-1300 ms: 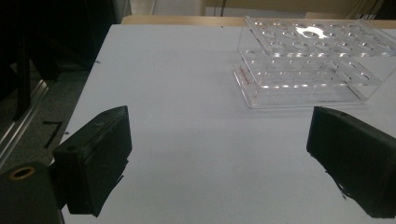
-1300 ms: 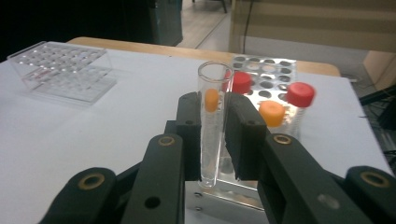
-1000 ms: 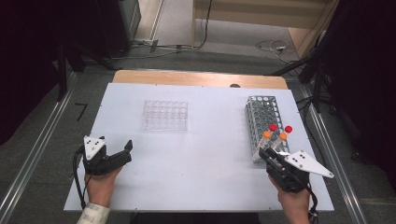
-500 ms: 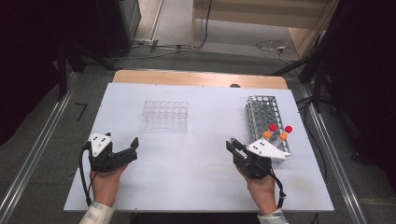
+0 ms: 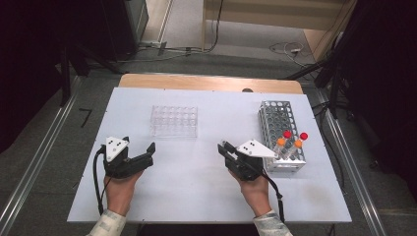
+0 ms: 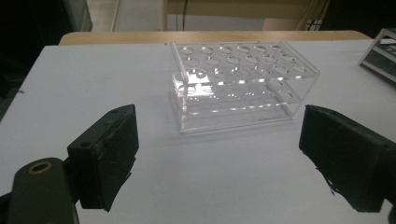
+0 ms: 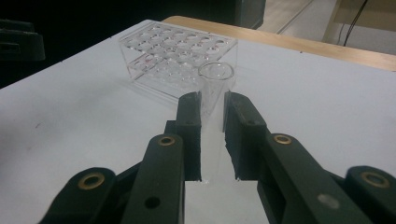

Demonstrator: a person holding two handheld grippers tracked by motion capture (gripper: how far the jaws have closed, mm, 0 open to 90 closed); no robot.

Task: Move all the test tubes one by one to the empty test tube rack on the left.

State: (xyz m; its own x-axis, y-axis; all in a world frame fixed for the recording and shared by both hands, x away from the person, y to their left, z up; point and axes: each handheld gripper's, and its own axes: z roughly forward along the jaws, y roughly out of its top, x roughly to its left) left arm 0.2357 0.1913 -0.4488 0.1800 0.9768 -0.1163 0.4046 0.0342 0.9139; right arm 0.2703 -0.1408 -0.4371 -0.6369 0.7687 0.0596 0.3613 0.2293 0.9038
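Observation:
A clear plastic tube rack (image 5: 173, 121) stands empty on the white table (image 5: 196, 201), left of centre. My right gripper (image 5: 223, 146) is near the table's middle, pointing toward that rack (image 7: 173, 51), and is shut on an uncapped clear tube (image 7: 215, 77) that stands upright between its jaws. My left gripper (image 5: 139, 145) hovers low at the front left, jaws wide apart and aimed at the clear rack (image 6: 238, 79). Its jaws have just been closing a little, with nothing between them (image 6: 217, 140).
A metal mesh rack (image 5: 278, 115) stands at the right, with two red-capped (image 5: 287, 133) and two orange-capped tubes (image 5: 281, 141) at its near end. A wooden strip (image 5: 206, 82) borders the table's far edge. Dark floor and rails lie on both sides.
My right gripper has travelled left from beside the metal rack to the table's middle, still shut on the tube. The left hand has shifted slightly right and forward.

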